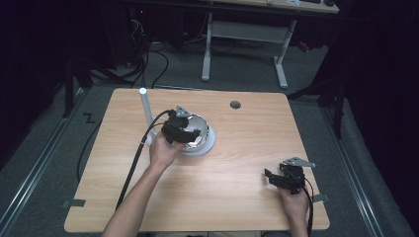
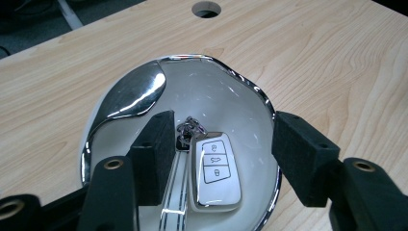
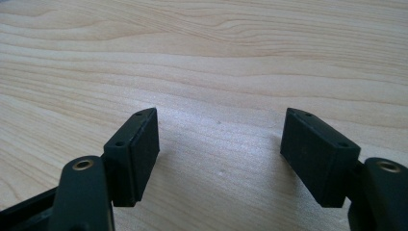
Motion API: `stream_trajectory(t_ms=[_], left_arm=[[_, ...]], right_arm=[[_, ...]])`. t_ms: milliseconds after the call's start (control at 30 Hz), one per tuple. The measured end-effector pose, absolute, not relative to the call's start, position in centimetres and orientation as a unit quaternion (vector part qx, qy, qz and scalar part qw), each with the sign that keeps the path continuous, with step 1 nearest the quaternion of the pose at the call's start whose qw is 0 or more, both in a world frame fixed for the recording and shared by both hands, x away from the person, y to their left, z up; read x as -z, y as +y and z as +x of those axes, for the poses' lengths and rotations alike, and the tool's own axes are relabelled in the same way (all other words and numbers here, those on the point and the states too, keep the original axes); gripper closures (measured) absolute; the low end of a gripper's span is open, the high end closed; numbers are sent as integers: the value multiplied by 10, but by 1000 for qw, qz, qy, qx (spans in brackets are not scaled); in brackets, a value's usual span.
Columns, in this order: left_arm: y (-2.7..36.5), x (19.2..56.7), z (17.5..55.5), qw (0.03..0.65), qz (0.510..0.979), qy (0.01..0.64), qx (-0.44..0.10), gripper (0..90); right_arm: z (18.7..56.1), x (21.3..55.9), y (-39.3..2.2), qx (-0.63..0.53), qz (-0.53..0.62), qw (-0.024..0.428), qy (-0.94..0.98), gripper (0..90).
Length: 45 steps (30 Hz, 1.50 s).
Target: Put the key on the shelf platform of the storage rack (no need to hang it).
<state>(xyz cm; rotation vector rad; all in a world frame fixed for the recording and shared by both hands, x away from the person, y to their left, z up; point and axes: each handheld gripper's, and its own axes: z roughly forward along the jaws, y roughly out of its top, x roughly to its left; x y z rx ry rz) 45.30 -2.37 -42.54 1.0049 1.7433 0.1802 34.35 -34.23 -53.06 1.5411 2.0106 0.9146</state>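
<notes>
A white car key fob (image 2: 216, 173) with three buttons and a small key ring lies in a shiny chrome dish (image 2: 139, 91) that stands on a white round base (image 1: 210, 144) left of the table's middle. My left gripper (image 2: 222, 119) hangs over the dish with its jaws on either side of the fob. The pads are apart from the fob, with a wide gap at the right one (image 2: 300, 159). From above, the left gripper (image 1: 184, 129) covers the dish's near side. My right gripper (image 3: 219, 118) stands open over bare wood near the table's front right (image 1: 277, 174), nothing between its pads.
A white upright post (image 1: 146, 116) rises just left of the dish. A round cable hole (image 1: 235, 104) sits in the tabletop behind it, also seen past the dish (image 2: 206, 8). The left gripper's cable (image 1: 136, 158) trails toward the front edge.
</notes>
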Motion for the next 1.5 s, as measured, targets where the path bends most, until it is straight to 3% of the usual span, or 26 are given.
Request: stream_trajectory(t_ms=[1500], left_arm=[[26, 396, 419, 555, 392, 731, -60, 400]], right_arm=[[344, 531, -343, -332, 558, 222, 728, 301]])
